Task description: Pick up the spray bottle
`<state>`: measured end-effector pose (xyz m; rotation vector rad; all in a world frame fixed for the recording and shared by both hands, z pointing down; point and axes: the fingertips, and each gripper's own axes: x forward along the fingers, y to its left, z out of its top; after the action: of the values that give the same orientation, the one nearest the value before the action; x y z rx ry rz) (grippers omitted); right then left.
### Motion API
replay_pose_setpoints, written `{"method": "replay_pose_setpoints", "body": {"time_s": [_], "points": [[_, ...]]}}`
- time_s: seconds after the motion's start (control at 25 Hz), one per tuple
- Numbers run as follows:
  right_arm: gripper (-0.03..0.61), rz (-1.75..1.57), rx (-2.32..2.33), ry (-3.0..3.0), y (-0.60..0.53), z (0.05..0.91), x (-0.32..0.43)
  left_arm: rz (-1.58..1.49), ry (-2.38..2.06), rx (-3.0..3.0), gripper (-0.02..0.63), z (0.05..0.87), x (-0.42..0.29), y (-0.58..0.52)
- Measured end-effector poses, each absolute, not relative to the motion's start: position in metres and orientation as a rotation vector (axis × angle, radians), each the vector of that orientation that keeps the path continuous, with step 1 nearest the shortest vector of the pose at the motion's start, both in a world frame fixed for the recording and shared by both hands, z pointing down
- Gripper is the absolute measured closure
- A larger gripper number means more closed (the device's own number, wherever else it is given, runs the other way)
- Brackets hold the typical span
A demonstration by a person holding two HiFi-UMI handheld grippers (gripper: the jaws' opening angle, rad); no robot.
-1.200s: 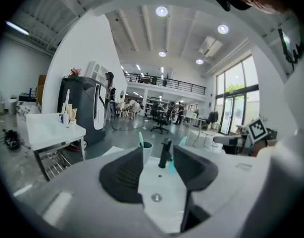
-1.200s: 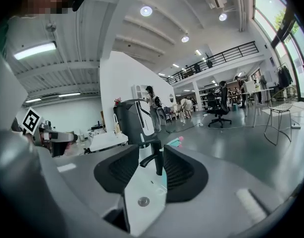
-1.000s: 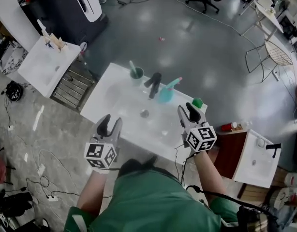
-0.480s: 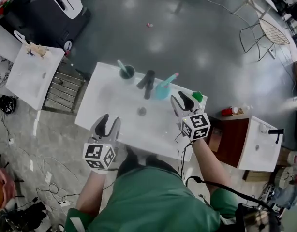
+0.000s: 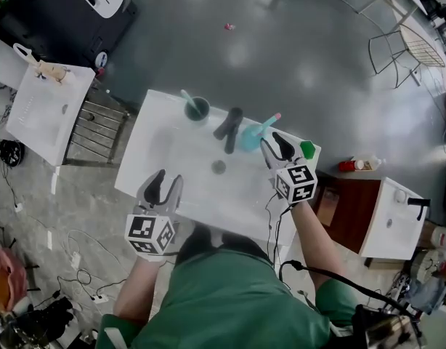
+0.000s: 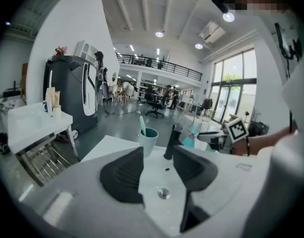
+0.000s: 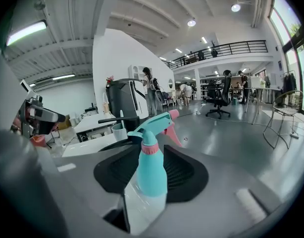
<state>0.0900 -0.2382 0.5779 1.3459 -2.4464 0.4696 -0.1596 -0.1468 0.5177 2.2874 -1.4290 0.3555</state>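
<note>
The spray bottle [image 5: 250, 135] is teal with a pink trigger and stands at the back right of the white sink top [image 5: 172, 158], beside the black faucet [image 5: 230, 126]. My right gripper [image 5: 276, 145] is open just right of it. In the right gripper view the spray bottle [image 7: 151, 175] stands upright between the two black pads [image 7: 187, 172], with a gap showing on each side. My left gripper [image 5: 167, 184] hangs open over the sink's near edge, with nothing between its fingers. In the left gripper view the left gripper [image 6: 158, 170] points at the drain [image 6: 163, 193].
A teal cup [image 5: 197, 107] with a toothbrush stands left of the faucet. A green object [image 5: 307, 149] sits at the sink's right corner. A red bottle [image 5: 346, 166] lies on the brown cabinet to the right. Other white basins [image 5: 41, 107] flank the sink; cables cross the floor.
Both grippers have moved forward over the sink. The right one has come up to the spray bottle, which now sits between its jaws. The left one has crossed the near edge.
</note>
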Motion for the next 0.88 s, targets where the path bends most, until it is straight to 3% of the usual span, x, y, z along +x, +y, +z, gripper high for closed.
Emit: {"method": "replay_pose_setpoints", "body": {"time_s": [0.88], "points": [[0.41, 0.358, 1.346, -2.486, -0.277, 0.594, 0.062, 0.424, -1.511, 2.189, 0.437, 0.528, -0.188, -0.139]]}}
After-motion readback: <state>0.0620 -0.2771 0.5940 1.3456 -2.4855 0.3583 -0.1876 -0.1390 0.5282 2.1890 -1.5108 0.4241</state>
